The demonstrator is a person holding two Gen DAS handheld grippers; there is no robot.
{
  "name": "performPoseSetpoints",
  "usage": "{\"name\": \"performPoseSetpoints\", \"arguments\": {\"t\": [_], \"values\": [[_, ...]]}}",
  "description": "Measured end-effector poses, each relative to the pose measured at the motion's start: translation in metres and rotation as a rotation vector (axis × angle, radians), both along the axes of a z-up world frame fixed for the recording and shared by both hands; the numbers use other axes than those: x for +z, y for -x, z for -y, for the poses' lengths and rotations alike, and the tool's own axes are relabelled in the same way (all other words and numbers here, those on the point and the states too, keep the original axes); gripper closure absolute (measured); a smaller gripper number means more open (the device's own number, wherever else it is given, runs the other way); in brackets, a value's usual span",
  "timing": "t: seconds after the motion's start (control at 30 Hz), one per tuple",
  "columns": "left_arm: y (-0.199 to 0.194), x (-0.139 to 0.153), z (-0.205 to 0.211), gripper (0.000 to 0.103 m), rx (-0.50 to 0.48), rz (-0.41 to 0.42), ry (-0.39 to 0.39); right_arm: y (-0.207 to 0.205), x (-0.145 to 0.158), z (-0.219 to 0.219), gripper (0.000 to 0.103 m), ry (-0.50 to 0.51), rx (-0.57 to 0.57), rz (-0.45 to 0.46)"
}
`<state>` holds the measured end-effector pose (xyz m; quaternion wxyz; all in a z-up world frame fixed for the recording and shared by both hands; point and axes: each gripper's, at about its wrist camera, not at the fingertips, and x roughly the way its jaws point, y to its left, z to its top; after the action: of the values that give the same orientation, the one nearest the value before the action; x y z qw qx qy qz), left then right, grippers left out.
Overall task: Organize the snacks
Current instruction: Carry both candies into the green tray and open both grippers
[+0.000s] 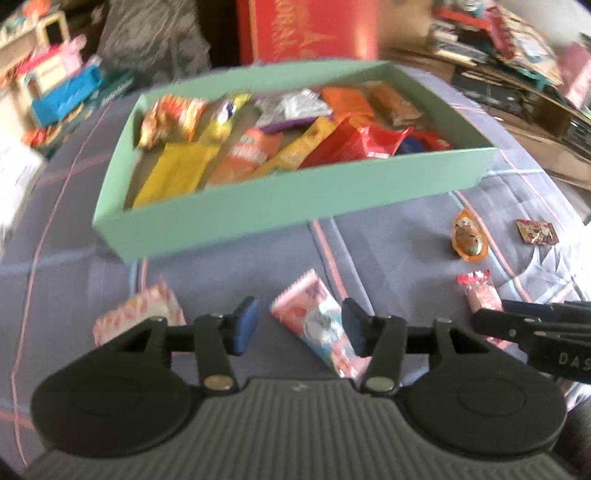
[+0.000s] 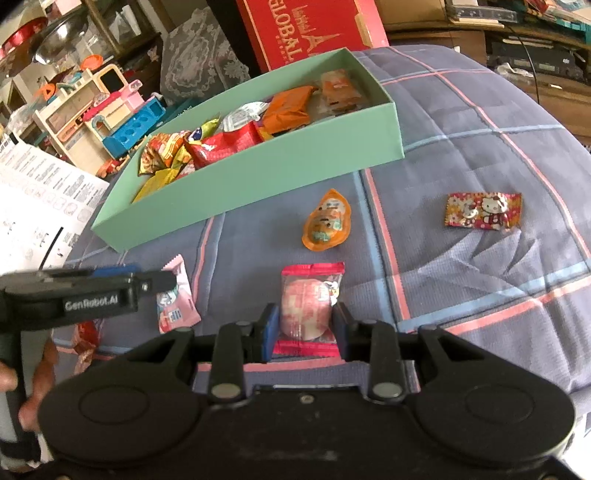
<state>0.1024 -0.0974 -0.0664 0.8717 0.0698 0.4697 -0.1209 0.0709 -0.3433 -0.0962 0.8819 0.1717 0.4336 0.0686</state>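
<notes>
A mint green box (image 1: 258,206) (image 2: 258,177) full of snack packets sits on a plaid bedcover. My left gripper (image 1: 299,326) is open, its fingers on either side of a long pink packet (image 1: 314,325) lying on the cover; that packet also shows in the right wrist view (image 2: 175,306). My right gripper (image 2: 304,328) is open around a clear pink-and-red packet (image 2: 308,310), its pads close to the packet's sides; that packet also shows in the left wrist view (image 1: 478,291). An orange jelly cup (image 2: 327,221) (image 1: 468,238) and a Hello Kitty packet (image 2: 484,210) (image 1: 535,230) lie loose.
Another pink packet (image 1: 136,314) lies left of the left gripper. A red box (image 2: 306,33) stands behind the green box. Toys (image 2: 107,110) and a printed sheet (image 2: 37,206) are at the left. Cluttered shelves (image 2: 535,55) are at the right.
</notes>
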Motion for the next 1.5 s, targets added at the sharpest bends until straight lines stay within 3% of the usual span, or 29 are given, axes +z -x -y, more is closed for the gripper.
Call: {"name": "performPoseSetpoints", "arguments": {"t": [0.07,0.23,0.27,0.33,0.37,0.5,0.73,1.07,1.27,1.5], "values": [[0.002,-0.004,0.003,0.053,0.003,-0.033,0.021,-0.001,-0.001,0.001,0.072,-0.006,-0.001,0.003],[0.006,-0.017,0.022,0.055,-0.009,-0.044,-0.023,0.001,-0.002,0.004,0.072,-0.027,0.002,0.008],[0.007,-0.019,0.025,0.061,-0.018,-0.03,-0.026,0.002,-0.002,0.005,0.072,-0.032,0.002,0.008],[0.01,-0.019,0.031,0.095,-0.075,-0.001,-0.032,0.005,-0.001,0.004,0.072,-0.036,0.0,0.009],[0.011,-0.019,0.033,0.098,-0.093,0.002,-0.039,0.006,-0.001,0.004,0.072,-0.037,-0.001,0.009],[0.016,-0.018,0.034,0.099,-0.124,0.018,-0.055,0.008,0.001,0.004,0.072,-0.046,-0.005,-0.004],[0.013,-0.008,0.005,0.099,-0.074,-0.001,0.039,0.008,0.007,0.0,0.073,-0.053,-0.009,-0.016],[0.008,0.035,-0.045,0.099,-0.012,0.096,0.171,-0.02,0.062,-0.032,0.073,-0.035,0.066,0.095],[-0.028,0.057,-0.077,0.099,0.066,0.159,0.181,-0.059,0.089,-0.056,0.073,-0.037,0.107,0.138],[-0.085,0.06,-0.107,0.099,0.139,0.164,0.172,-0.111,0.101,-0.08,0.073,-0.031,0.123,0.138]]}}
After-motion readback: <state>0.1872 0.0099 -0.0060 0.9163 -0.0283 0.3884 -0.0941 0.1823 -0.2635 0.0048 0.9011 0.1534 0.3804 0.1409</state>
